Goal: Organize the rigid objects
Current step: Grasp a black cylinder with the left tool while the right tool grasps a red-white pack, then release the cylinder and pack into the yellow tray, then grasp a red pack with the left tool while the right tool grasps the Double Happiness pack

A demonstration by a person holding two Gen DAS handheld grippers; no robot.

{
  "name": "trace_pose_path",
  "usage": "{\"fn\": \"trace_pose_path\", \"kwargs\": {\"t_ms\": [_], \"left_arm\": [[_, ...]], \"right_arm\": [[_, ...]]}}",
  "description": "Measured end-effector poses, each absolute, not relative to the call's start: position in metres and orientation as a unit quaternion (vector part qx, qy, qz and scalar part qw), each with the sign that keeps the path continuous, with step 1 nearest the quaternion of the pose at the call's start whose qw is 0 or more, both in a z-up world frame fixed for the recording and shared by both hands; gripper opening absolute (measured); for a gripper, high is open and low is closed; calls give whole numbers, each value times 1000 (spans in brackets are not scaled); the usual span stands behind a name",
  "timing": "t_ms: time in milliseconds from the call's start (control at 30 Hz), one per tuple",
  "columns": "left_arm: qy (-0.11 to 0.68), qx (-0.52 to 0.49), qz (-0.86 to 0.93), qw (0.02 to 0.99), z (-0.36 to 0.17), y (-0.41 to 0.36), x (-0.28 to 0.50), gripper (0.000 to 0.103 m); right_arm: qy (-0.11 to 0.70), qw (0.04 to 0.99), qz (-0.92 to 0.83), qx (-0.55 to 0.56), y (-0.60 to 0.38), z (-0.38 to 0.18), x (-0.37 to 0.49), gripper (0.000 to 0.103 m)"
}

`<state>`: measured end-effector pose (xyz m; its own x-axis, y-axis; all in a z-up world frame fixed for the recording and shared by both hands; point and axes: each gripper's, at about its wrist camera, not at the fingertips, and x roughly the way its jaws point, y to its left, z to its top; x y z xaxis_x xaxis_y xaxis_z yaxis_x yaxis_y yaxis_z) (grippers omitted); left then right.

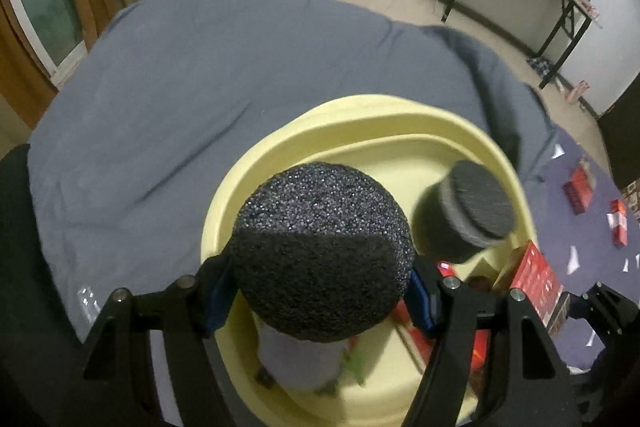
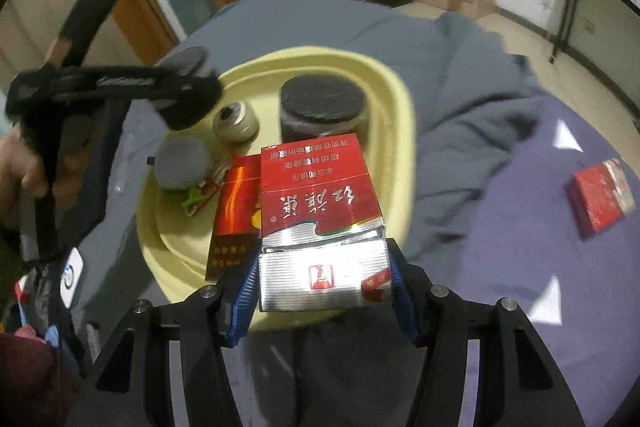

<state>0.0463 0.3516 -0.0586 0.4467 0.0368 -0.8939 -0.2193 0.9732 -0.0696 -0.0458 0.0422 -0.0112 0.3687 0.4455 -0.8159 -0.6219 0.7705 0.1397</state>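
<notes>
Right wrist view: right tongs [image 2: 322, 291] pinch a red-and-silver pack [image 2: 320, 211] over the yellow basin [image 2: 400, 115] holding a black-lidded jar [image 2: 322, 109], small tin [image 2: 235, 123] and red box [image 2: 236, 211]; left tongs [image 1: 320, 291] clamp a black foam ball [image 1: 320, 251].

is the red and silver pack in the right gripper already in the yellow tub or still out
Still out. The pack is clamped between the right gripper's blue pads, held above the near rim of the yellow tub, not resting inside.

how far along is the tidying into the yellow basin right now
Partly done. Already in the yellow basin: a dark lidded jar, a small tan jar and a red pack. In hand: the left gripper grips a black-lidded container over the basin, and the right gripper holds a red and silver carton at its edge. Left: at least one red pack on the cloth.
</notes>
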Motion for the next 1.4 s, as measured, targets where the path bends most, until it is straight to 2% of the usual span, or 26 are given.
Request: {"fn": "trace_pose_path", "kwargs": {"t_ms": [233, 300, 333, 400, 433, 467, 533, 700, 867, 1000, 1100, 1400], "left_arm": [[515, -121, 66, 846, -66, 368, 51, 72], [513, -125, 71, 846, -64, 373, 46, 86], [508, -127, 75, 848, -60, 374, 44, 89], [490, -133, 74, 858, -45, 374, 37, 100], [481, -137, 70, 863, -35, 373, 34, 103], [474, -143, 61, 867, -24, 371, 32, 103], [468, -152, 43, 870, -8, 364, 32, 103], [448, -115, -11, 886, 38, 296, 40, 103], [444, -86, -99, 886, 50, 202, 66, 103], [457, -45, -146, 876, 27, 123, 98, 103], [486, -4, -158, 860, -10, 71, 127, 103], [508, 88, -161, 842, -93, -5, 174, 103]], "right_arm": [[463, 815, 339, -82, 70, -29, -17, 57], [462, 814, 341, -88, 74, -29, -20, 59], [463, 812, 344, -89, 76, -29, -22, 60], [464, 809, 350, -84, 80, -25, -25, 75], [460, 810, 355, -79, 79, -22, -28, 89], [454, 812, 360, -74, 74, -15, -33, 97], [439, 818, 366, -66, 64, -3, -40, 101], [424, 843, 327, -44, 7, 23, -45, 102], [412, 894, 174, -20, -130, 39, -24, 103], [418, 907, 47, 13, -231, 25, -10, 103], [436, 898, -16, 55, -290, 2, 1, 103], [461, 882, -50, 79, -328, -57, 43, 103]]}}
